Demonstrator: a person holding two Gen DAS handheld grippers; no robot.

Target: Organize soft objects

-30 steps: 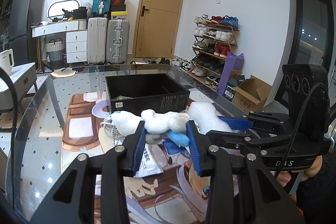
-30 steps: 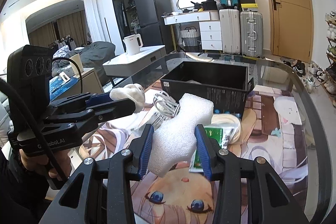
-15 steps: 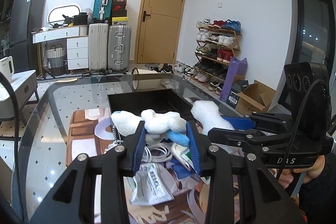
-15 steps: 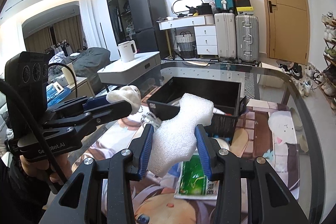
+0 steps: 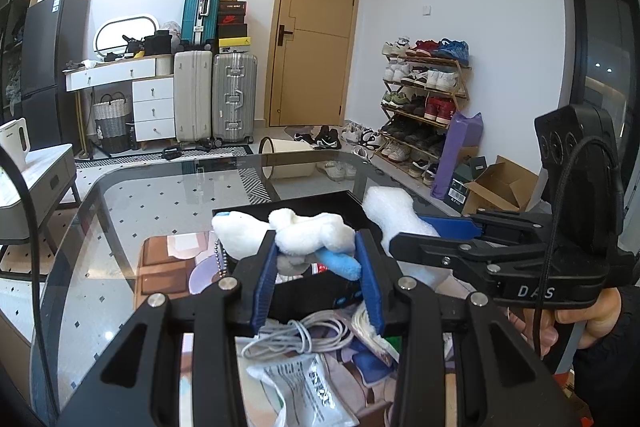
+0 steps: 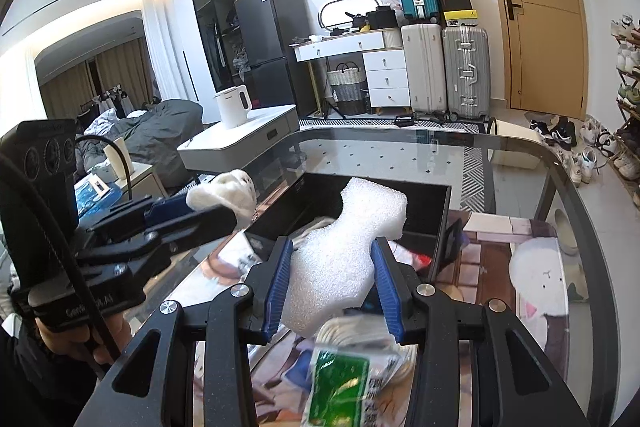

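My left gripper [image 5: 316, 267] is shut on a white plush toy [image 5: 308, 237] with a blue part and a bead chain, held in the air before the black box [image 5: 304, 205]. My right gripper [image 6: 332, 279] is shut on a white foam piece [image 6: 340, 259], held above the near edge of the black box [image 6: 424, 211]. In the left wrist view the foam [image 5: 394, 213] and right gripper [image 5: 448, 239] sit just to the right. In the right wrist view the plush toy [image 6: 226, 193] and left gripper [image 6: 176, 217] are to the left.
A glass table [image 5: 160, 195] carries a picture mat [image 6: 532, 267]. Below the grippers lie a white cable coil [image 5: 296, 337], a white packet [image 5: 304, 391] and a green packet [image 6: 340, 383]. A side table with a white kettle [image 6: 234, 107] stands left.
Both grippers have lifted and moved forward with their loads, so the black box now lies lower and closer beneath them. The grips have not changed.
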